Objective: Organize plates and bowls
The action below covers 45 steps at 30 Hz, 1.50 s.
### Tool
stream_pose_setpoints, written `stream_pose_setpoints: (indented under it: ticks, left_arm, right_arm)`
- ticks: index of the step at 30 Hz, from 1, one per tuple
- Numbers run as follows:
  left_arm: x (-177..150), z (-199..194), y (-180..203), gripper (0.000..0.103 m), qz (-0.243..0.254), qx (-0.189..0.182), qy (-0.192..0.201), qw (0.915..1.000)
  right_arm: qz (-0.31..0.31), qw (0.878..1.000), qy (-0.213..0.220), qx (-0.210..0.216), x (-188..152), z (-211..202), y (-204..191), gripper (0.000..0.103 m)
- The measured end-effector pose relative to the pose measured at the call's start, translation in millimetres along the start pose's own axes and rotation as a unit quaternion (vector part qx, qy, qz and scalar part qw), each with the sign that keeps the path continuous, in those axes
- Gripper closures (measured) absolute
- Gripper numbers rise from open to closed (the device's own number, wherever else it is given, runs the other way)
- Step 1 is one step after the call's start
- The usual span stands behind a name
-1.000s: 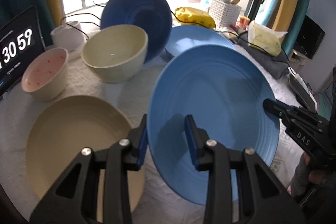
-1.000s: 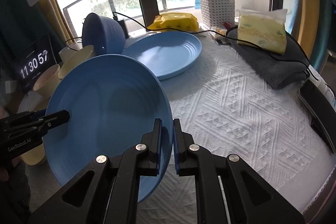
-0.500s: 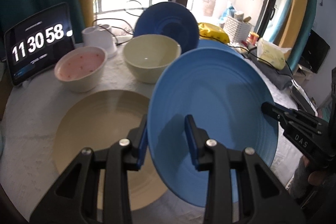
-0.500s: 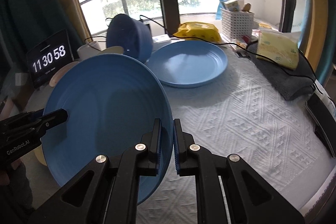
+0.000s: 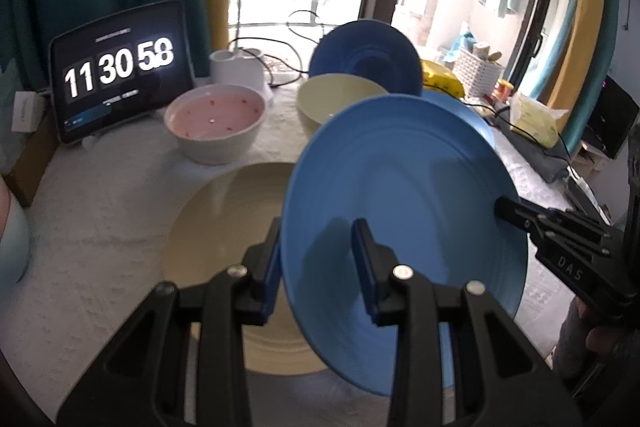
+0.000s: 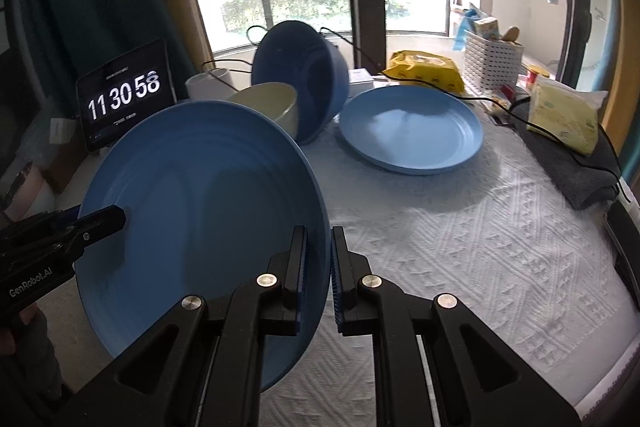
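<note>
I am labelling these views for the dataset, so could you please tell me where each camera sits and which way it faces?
Left wrist: on the left gripper, looking down along its fingers at the lifted blue plate, beige plate, pink bowl; right gripper and hand at right.
Right wrist: on the right gripper, facing the window; left gripper at left, second blue plate beyond.
Shared: lifted plate, clock tablet, dark blue bowl.

So the held plate [image 5: 404,219] is a plain mid blue, same shade as the second plate [image 6: 412,129], while the tipped bowl [image 6: 304,83] is a deeper navy. There's a cream plate [image 5: 224,227], a pale yellow-green bowl [image 5: 332,99], and a white bowl [image 5: 216,125] that's pink inside with little red dots. Tablecloth [image 6: 460,247] is white with a woven diamond pattern.
</note>
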State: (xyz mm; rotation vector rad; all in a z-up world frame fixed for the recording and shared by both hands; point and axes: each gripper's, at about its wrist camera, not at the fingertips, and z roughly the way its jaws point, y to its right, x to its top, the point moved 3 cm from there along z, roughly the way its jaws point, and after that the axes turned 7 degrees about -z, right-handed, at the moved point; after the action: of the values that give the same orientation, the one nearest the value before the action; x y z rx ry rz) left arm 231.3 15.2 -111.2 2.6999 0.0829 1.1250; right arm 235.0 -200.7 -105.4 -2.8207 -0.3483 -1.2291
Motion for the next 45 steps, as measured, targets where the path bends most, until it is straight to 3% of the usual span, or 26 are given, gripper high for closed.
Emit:
stream_pose_setpoints:
  ticks: [20, 39, 45]
  left_arm:
    - [-3.4, 14.3, -73.3, 0.069, -0.036, 0.057, -0.007, 0.9977]
    - [-3.8, 56.0, -67.9, 0.068, 0.034, 0.134, -0.019, 0.9903]
    - [-4.3, 57.3, -71.8, 0.067, 0.034, 0.133, -0.022, 0.9903]
  right_arm:
    - [-0.044, 0.998, -0.024, 0.047, 23.3, 42.0, -69.1, 0.091]
    - [-0.048, 0.996, -0.062, 0.046, 15.2, 91.0, -75.9, 0.091]
    - [-0.053, 0.995, -0.063, 0.048, 13.5, 93.7, -75.4, 0.091]
